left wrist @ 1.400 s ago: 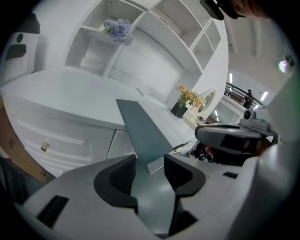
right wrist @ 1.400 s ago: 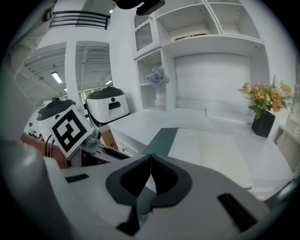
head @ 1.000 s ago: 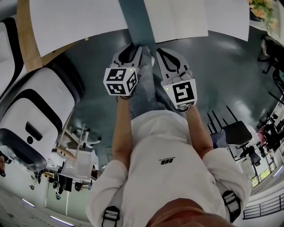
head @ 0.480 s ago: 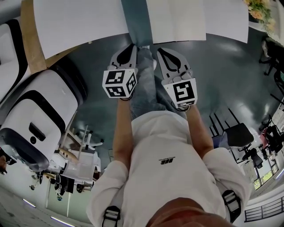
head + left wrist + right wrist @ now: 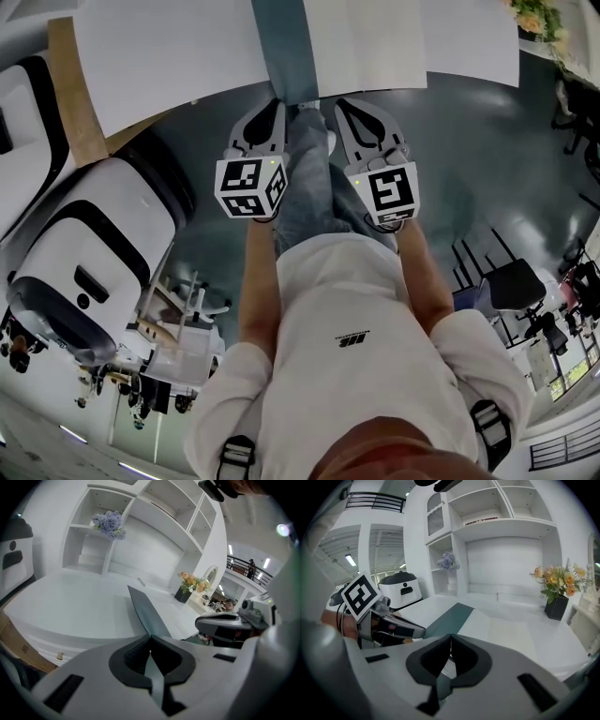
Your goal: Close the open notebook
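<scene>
Left gripper [image 5: 273, 102], right gripper [image 5: 341, 102] barely shifted, fingers [image 5: 132, 657] together and empty, notebook [image 5: 286, 47] open just ahead

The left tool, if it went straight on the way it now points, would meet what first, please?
Most likely the dark teal notebook cover, lying on the white table just beyond the shut left tool; depth is unclear.

White tee [image 5: 347, 319], blue jeans [image 5: 305, 192]; grey left claw [image 5: 278, 102] and right claw [image 5: 340, 101].
</scene>
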`<state>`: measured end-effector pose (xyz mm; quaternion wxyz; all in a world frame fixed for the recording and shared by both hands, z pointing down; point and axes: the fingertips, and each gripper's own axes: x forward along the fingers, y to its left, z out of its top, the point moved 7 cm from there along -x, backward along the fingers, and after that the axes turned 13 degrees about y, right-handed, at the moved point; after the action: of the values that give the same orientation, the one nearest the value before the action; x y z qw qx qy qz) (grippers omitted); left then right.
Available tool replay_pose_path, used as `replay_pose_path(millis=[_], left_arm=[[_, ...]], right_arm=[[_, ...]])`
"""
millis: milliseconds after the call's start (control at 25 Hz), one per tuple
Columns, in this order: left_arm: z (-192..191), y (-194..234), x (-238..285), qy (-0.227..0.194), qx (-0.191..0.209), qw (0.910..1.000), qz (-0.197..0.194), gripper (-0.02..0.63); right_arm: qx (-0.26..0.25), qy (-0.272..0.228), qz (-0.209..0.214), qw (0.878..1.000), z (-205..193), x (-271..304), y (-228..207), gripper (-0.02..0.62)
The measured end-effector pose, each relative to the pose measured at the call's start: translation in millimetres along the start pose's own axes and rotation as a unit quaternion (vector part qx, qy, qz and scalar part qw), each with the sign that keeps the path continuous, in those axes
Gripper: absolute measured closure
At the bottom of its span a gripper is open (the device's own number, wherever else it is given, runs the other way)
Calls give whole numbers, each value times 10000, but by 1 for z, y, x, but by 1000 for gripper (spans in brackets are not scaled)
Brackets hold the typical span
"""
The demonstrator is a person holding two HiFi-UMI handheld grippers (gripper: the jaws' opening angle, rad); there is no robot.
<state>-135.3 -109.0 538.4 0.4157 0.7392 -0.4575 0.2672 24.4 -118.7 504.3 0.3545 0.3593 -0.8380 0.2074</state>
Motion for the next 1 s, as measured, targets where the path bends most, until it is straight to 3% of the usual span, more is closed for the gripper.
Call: replay_pose_path(millis=[1000], left_arm=[[42,-64,-33,-256,690,9969,-284,606]], right_arm=[[283,-385,-330,9983,7,-46,-19,598]])
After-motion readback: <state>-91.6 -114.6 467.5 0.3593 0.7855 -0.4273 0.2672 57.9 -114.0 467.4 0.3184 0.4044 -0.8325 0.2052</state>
